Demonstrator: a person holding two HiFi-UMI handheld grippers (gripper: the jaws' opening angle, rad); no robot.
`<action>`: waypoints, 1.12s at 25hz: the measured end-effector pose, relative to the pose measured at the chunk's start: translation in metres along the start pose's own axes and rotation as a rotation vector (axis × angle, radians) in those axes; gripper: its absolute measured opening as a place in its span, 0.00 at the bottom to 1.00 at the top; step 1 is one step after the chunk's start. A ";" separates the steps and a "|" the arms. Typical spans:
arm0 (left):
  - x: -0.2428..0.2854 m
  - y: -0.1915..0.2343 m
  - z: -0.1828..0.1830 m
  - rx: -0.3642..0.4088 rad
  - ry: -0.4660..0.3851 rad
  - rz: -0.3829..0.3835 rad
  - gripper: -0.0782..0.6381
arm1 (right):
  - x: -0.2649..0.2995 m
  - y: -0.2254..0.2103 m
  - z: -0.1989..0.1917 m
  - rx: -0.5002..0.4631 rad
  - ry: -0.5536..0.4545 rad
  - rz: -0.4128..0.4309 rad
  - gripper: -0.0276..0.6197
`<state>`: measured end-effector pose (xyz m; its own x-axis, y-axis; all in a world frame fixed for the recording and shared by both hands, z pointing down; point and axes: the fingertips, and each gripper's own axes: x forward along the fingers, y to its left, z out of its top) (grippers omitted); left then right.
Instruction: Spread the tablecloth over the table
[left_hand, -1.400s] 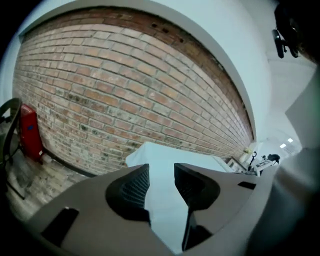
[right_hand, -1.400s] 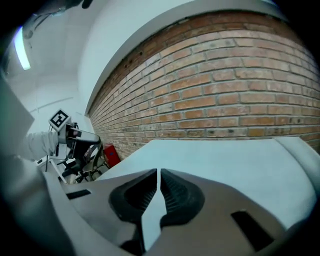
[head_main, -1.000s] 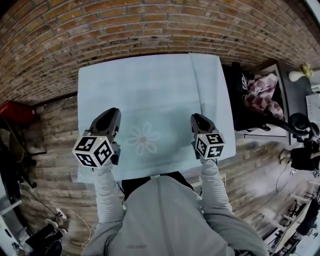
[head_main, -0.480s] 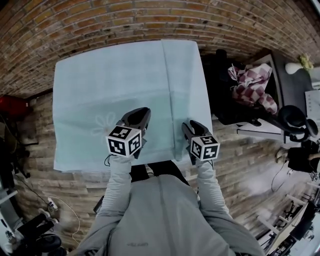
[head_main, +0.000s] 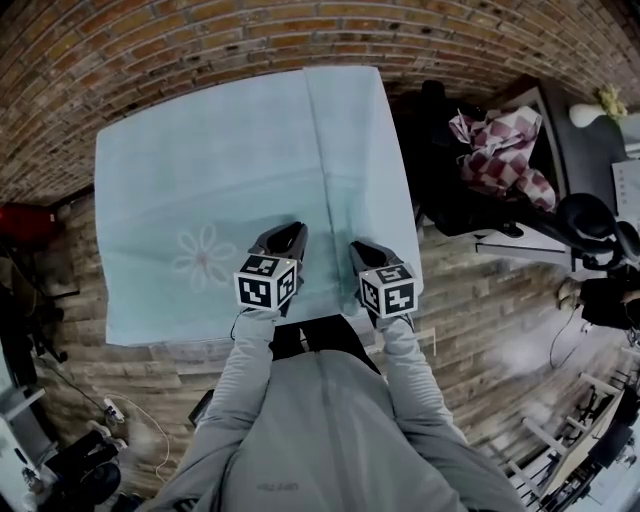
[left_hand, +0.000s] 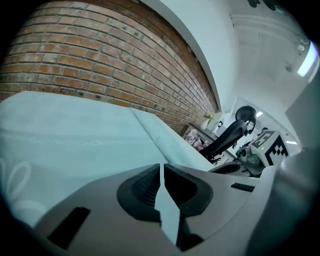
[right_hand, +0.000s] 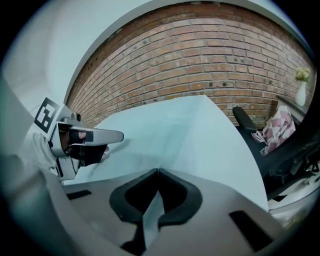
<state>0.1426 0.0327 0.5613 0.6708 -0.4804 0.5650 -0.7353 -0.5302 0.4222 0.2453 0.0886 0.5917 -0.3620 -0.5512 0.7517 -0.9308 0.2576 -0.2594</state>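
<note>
Pinching its near hem at 6 o'clock, left claw and right claw were pressed together on the tablecloth draping the worktop. Toward 1 o'clock a doubled strip lay; a hard tug might slip the hem free.

No readable text or numbers anywhere

I take this for an office or studio workroom: a bare brick wall, a wooden plank floor, and a black office chair (a checked cloth lies on it).
</note>
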 end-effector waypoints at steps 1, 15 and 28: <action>0.001 0.000 -0.003 0.002 0.005 0.008 0.17 | -0.001 -0.001 0.000 -0.012 -0.003 -0.005 0.08; 0.005 -0.012 0.006 0.038 0.012 0.005 0.15 | -0.082 -0.147 0.018 0.005 -0.100 -0.308 0.07; 0.023 -0.040 0.000 0.085 0.063 -0.073 0.15 | -0.102 -0.200 0.007 -0.026 -0.089 -0.304 0.08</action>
<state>0.1876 0.0430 0.5577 0.7132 -0.3945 0.5794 -0.6717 -0.6208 0.4043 0.4682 0.0878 0.5623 -0.0714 -0.6732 0.7360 -0.9958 0.0899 -0.0144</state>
